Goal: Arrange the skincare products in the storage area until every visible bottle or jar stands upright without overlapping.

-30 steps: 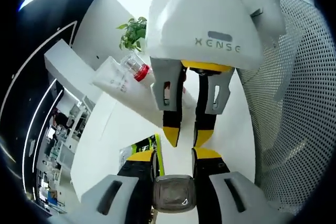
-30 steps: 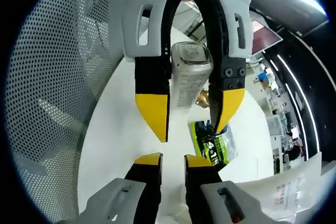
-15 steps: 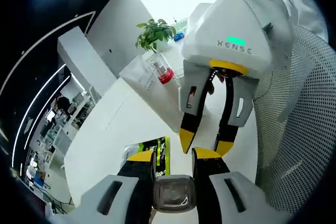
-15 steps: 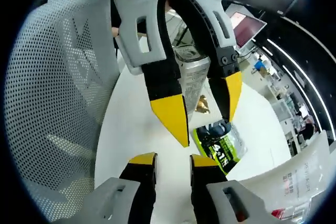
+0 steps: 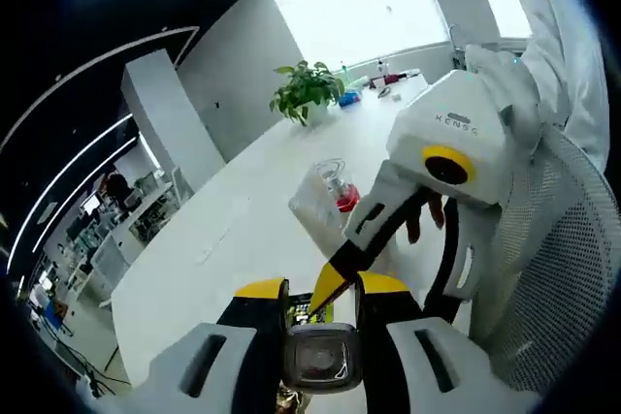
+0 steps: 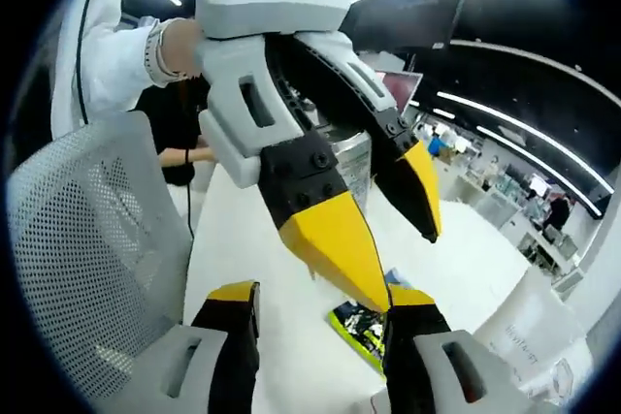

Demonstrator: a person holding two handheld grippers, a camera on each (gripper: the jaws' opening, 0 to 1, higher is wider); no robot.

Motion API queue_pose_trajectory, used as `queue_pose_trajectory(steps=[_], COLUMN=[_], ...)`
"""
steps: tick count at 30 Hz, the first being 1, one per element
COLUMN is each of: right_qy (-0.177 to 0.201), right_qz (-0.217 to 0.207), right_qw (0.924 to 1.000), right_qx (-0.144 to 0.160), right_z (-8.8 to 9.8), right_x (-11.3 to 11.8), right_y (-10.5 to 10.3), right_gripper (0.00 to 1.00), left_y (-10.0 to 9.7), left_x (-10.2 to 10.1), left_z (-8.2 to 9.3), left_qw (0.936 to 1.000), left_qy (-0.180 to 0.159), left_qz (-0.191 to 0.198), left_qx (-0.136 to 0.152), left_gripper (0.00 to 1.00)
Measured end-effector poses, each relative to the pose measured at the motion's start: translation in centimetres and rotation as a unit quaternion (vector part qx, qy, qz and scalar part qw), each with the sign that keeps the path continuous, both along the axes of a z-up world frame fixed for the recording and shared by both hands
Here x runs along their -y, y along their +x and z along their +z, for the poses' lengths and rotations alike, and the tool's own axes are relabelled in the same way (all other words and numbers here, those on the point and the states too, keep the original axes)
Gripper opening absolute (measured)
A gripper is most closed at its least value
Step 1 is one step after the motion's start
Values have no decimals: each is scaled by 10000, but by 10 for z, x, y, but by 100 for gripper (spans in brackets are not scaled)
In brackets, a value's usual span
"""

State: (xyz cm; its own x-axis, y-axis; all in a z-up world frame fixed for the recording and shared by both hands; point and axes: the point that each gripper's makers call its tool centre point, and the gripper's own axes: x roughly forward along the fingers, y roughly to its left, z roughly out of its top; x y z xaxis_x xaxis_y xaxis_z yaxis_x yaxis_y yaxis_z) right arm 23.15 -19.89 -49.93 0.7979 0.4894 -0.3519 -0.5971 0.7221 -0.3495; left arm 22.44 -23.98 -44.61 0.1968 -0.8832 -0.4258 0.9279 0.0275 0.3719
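The left tool (image 5: 322, 290) pinches a clear square bottle (image 5: 320, 364), its long axis along the jaws; the right tool (image 6: 317, 296), spread, faces it, nearly touching above the table (image 5: 223, 239).

The one word that reads clearly is the brand "XENSE", in small grey letters on the white housing of the right tool (image 5: 388, 269) as the left gripper view catches it. The green and black packet (image 6: 361, 324) lying on the white bench (image 6: 281, 288) carries pale print, too small and tilted to make out. The clear container (image 6: 543, 336) at the edge of the right gripper view bears faint lettering I cannot read either.
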Motion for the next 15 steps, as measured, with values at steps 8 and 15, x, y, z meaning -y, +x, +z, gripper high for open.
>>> queue_pose_trajectory(steps=[8, 15], right_qy=[145, 139], right_qz=[43, 120], right_qw=[9996, 9993], right_qx=[244, 325], right_z=[15, 17], right_x=[-4, -6], right_y=[-1, -1], right_gripper=[39, 33], left_y=[-17, -27], left_x=[4, 4], left_z=[34, 50], left_qw=[9979, 9944], left_qy=[-529, -849], left_qz=[-193, -335], left_qx=[-305, -536], left_gripper=[27, 27])
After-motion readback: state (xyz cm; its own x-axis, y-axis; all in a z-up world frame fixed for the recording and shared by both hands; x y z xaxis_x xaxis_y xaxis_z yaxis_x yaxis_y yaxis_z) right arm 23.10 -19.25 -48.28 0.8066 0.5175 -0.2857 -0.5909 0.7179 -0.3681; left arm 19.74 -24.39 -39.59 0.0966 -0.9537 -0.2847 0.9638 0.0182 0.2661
